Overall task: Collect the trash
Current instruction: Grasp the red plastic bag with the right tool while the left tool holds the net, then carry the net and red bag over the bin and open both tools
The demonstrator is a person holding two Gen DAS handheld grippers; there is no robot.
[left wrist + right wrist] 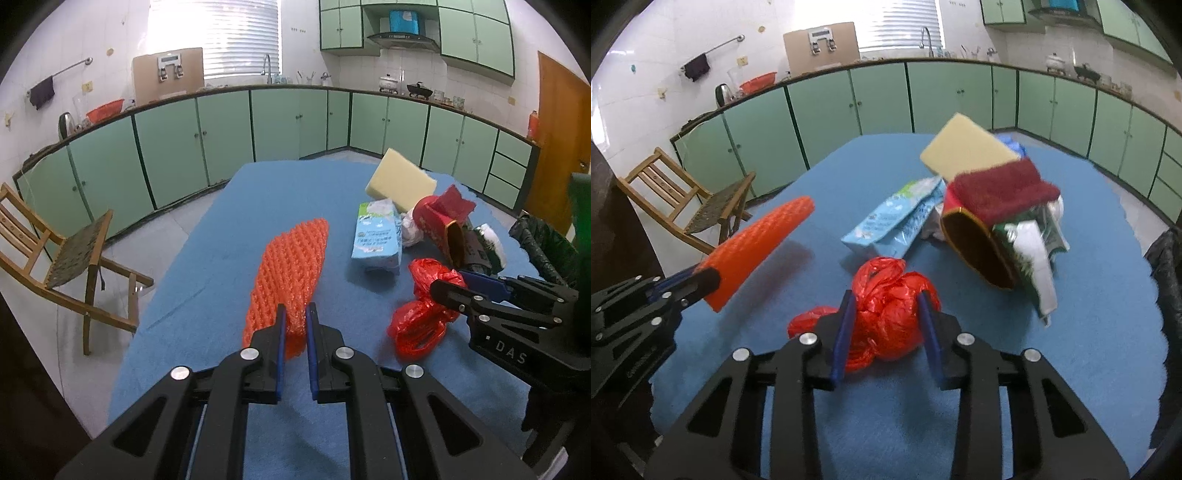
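My left gripper (295,314) is shut on the near end of an orange foam net sleeve (291,266) and holds it lifted above the blue table; it also shows in the right wrist view (757,243). My right gripper (886,302) has its jaws around a crumpled red plastic bag (890,310) on the table, pressing its sides. The bag also shows in the left wrist view (424,314). A pile of trash lies behind: a light blue tissue pack (897,221), a red box (982,236), a yellow sponge (964,147).
The blue table (923,413) fills the near view. A black trash bag (543,247) hangs at the table's right edge. A wooden folding chair (66,258) stands to the left. Green kitchen cabinets (258,125) run along the back.
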